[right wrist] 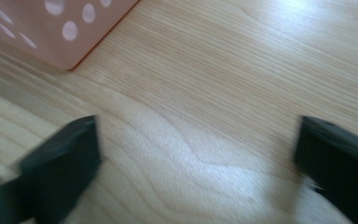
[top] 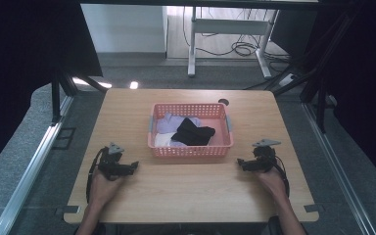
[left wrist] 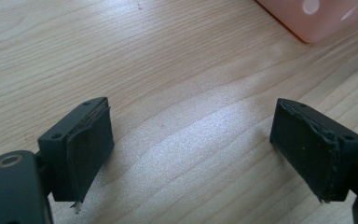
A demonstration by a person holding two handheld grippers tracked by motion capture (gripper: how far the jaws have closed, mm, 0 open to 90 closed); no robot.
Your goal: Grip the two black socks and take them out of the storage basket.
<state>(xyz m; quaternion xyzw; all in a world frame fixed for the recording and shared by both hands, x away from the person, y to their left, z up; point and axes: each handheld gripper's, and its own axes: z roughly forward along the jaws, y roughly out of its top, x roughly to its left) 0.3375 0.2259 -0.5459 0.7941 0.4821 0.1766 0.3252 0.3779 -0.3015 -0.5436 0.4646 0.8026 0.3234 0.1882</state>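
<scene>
A pink perforated basket stands at the middle of the wooden table. Inside it lie a black garment, a lilac cloth and a white piece. My left gripper rests on the table left of the basket, its jaws wide apart over bare wood. My right gripper rests to the basket's right, also open with nothing between its jaws. A corner of the basket appears at the top right of the left gripper view, and another corner at the top left of the right gripper view.
A round hole marks the table's far edge behind the basket. Beyond the table stand a white desk frame and floor cables. Dark curtains and metal rails flank both sides.
</scene>
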